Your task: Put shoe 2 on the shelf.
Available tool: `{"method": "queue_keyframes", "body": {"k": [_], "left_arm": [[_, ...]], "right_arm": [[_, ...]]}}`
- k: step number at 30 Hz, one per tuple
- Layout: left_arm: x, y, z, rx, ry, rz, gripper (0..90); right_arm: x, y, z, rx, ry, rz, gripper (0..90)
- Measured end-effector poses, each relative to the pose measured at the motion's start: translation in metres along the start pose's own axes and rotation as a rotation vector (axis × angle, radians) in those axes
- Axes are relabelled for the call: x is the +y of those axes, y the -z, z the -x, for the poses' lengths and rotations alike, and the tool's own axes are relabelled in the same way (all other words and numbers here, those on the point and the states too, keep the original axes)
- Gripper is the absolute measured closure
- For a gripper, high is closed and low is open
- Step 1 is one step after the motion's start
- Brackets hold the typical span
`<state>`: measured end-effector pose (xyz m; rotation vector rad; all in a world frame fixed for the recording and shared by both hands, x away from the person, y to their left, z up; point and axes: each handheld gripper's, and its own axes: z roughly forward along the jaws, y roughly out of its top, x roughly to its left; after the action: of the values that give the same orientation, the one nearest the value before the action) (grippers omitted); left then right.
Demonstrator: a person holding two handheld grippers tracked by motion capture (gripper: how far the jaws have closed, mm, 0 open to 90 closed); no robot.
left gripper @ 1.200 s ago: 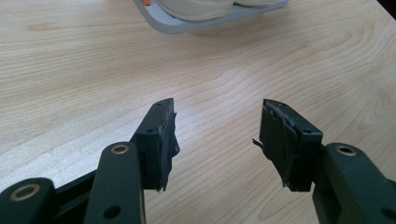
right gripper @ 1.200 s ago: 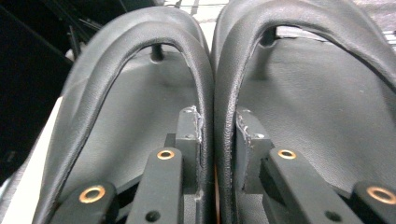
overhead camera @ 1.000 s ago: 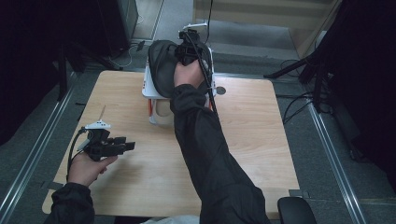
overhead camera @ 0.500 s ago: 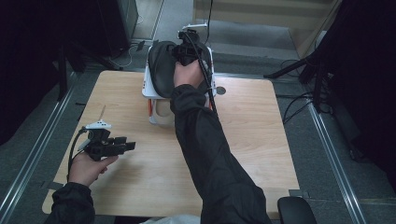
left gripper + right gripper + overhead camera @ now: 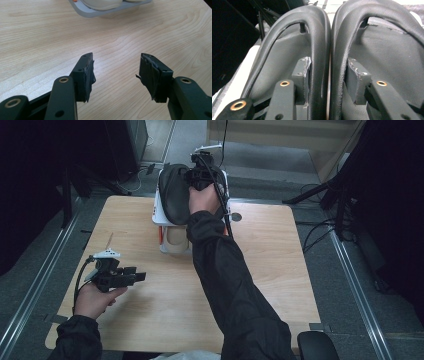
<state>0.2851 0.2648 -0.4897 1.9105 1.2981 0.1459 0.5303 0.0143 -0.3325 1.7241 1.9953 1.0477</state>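
Nearest the person, the left gripper (image 5: 131, 277) is still idling low over the bare table (image 5: 280, 270), jaws spread and empty. Farther off, the right gripper (image 5: 327, 75) is keeping both black slippers (image 5: 176, 192) pinched together by their inner edges above the white rack (image 5: 161, 220). Little is shifting, so placement looks close, not finished.

My left gripper (image 5: 131, 277): matte black frame, grey three-cornered plate on top, black cable trailing back past the wrist. Its two black jaws carry worn, ragged black pads (image 5: 88, 75); brass-ringed pivot holes sit in the linkage arms. My right gripper (image 5: 202, 170): the same black build, white-grey plate, black cable along the forearm. Both my arms wear black, slightly glossy long sleeves (image 5: 235, 285).
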Motion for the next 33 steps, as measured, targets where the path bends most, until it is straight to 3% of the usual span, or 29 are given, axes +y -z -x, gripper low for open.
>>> {"method": "queue_keyframes", "body": {"k": [5,8,15,27,33], "left_arm": [[0.000,0.001,-0.001,0.002,0.001,0.002,45.9],[0.000,0.000,-0.001,0.005,0.003,0.003,45.9],[0.000,0.000,0.000,0.003,0.000,-0.003,45.8],[0.002,-0.004,0.002,0.001,-0.004,-0.014,45.5],[0.002,-0.006,0.002,0.001,-0.011,-0.024,45.2]], "right_arm": [[-0.002,0.004,0.000,0.037,-0.012,0.000,51.6],[-0.006,0.009,-0.001,0.038,0.033,0.000,50.8],[-0.011,0.019,0.005,0.078,0.051,-0.021,51.0],[-0.025,0.044,0.012,0.185,0.142,-0.061,52.3],[-0.037,0.062,0.011,0.239,0.194,-0.048,52.6]]}}
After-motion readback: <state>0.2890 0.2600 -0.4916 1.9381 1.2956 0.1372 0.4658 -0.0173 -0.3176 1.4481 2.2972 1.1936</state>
